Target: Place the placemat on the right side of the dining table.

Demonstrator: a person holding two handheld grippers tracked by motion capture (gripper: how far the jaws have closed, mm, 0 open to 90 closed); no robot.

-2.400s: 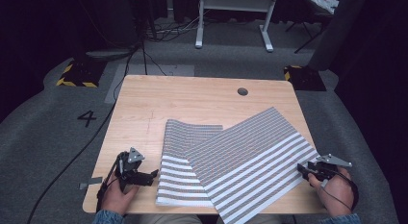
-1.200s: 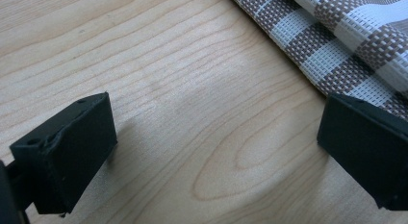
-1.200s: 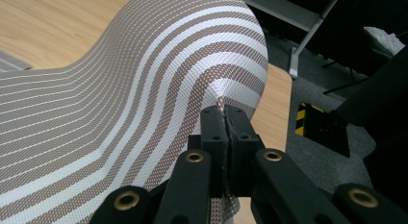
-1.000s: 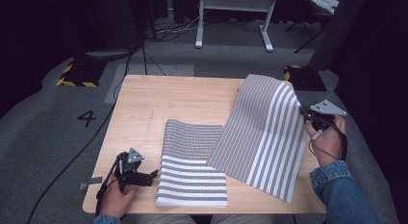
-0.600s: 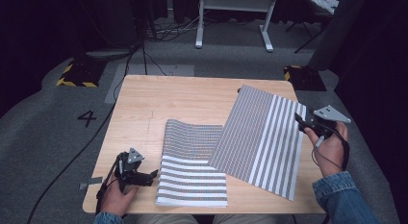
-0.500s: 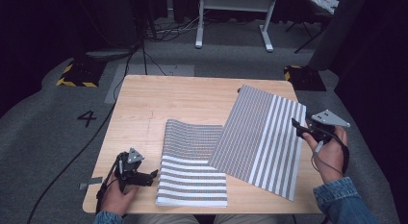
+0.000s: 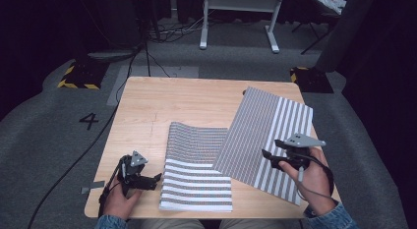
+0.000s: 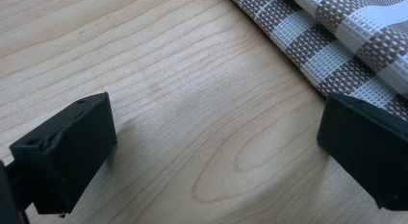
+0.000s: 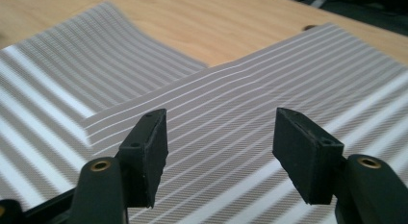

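striped mat (image 7: 265, 138) lay skewed over the lower mat (image 7: 196, 172) on the table (image 7: 196, 99). right gripper (image 7: 269, 158) had just opened, empty; left gripper (image 7: 156, 178) gaped (also empty). regrabbing could've dragged both mats.

Overhead light brightens your table (image 7: 196, 99); the surroundings stay dark. Your left gripper (image 8: 216, 152) casts soft shadows on the wood. The mat's (image 9: 231, 123) far stripes look blurred, perhaps from defocus.
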